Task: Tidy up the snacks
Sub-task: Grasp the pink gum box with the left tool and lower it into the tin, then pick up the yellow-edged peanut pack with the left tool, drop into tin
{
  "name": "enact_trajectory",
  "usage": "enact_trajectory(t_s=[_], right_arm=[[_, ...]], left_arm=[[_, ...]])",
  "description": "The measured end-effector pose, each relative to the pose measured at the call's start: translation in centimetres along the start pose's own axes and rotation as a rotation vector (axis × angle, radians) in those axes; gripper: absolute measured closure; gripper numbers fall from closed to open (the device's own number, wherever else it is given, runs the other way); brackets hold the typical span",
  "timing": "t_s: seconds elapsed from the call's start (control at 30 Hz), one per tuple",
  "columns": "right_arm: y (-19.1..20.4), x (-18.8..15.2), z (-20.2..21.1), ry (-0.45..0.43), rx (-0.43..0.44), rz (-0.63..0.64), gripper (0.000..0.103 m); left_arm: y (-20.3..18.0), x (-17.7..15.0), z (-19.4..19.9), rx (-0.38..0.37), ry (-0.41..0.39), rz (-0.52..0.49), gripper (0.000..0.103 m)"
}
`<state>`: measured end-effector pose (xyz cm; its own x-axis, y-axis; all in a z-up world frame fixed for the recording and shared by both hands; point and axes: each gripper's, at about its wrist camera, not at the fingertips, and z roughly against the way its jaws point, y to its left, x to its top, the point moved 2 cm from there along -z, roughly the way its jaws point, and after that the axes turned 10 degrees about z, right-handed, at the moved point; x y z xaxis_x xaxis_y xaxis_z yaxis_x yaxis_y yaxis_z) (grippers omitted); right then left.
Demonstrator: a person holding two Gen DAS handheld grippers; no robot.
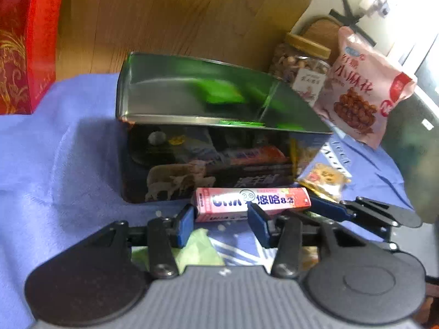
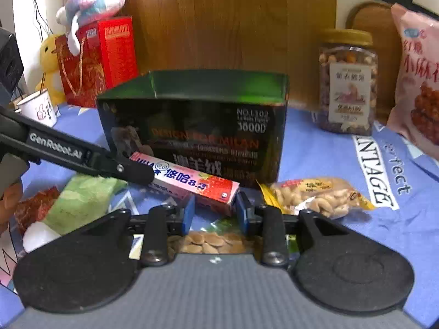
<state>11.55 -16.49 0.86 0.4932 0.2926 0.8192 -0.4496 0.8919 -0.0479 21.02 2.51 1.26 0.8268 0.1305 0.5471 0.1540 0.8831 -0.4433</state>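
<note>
Candy box (image 2: 197, 185) at tips of right tongs (image 2: 215, 208); its end between pads, looks pinched. Long axis runs left to left tongs (image 1: 222, 216), grip unclear. Open tin (image 2: 192, 131) just beyond.

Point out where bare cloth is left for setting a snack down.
Free: the blue cloth left of the dark box, toward the red carton. Crowded: in front of the box, around the pink candy box and peanut bag.

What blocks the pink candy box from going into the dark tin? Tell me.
Nothing visible does. The pink candy box lies against the front wall of the dark tin, whose top is open; it only has to be lifted over that wall.
</note>
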Motion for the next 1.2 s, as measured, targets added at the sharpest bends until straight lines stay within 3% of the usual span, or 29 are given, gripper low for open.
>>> enact_trajectory(t_s=[0.17, 0.3, 0.4, 0.5, 0.6, 0.67, 0.77, 0.83, 0.93, 1.03, 1.13, 1.2], right_arm=[[1.2, 0.4, 4.3, -0.100, 0.003, -0.021, 0.068], [1.7, 3.7, 5.4, -0.184, -0.035, 0.037, 0.068], [0.6, 6.4, 4.0, -0.211, -0.063, 0.068, 0.068], [-1.1, 8.2, 0.9, -0.168, -0.070, 0.068, 0.064], [-2.7, 8.5, -1.0, -0.113, -0.018, 0.010, 0.058], [-4.3, 8.1, 0.4, -0.145, -0.006, -0.058, 0.059], [-8.6, 6.4, 3.1, -0.197, -0.042, -0.186, 0.059], [-11.3, 4.5, 3.7, -0.151, -0.092, -0.267, 0.057], [-14.0, 1.2, 3.4, -0.073, -0.104, -0.375, 0.057], [-14.8, -0.6, 2.3, -0.039, -0.036, -0.460, 0.058], [-14.8, -1.1, 1.2, -0.039, 0.029, -0.520, 0.058], [-14.1, -1.4, 0.7, -0.023, 0.062, -0.522, 0.058]], left_arm=[[-0.9, -0.8, 4.2, -0.047, -0.070, -0.024, 0.062], [-2.0, 1.4, 6.7, -0.054, -0.150, -0.050, 0.061], [-2.8, 4.4, 6.9, -0.044, -0.199, -0.069, 0.061], [-2.8, 7.1, 4.6, -0.023, -0.178, -0.060, 0.060], [-2.3, 7.9, 1.9, 0.006, -0.135, -0.047, 0.054], [-1.7, 7.8, 1.6, 0.025, -0.145, -0.031, 0.053], [-1.1, 6.9, 3.6, -0.034, -0.197, 0.006, 0.053], [-1.5, 6.0, 4.9, -0.071, -0.212, 0.011, 0.053], [-3.7, 4.5, 5.5, -0.178, -0.153, -0.029, 0.053], [-6.6, 2.6, 3.8, -0.244, -0.043, -0.059, 0.052], [-8.5, 1.2, 0.2, -0.216, 0.050, -0.040, 0.042], [-9.0, 0.8, -2.5, -0.165, 0.089, -0.033, 0.042]])
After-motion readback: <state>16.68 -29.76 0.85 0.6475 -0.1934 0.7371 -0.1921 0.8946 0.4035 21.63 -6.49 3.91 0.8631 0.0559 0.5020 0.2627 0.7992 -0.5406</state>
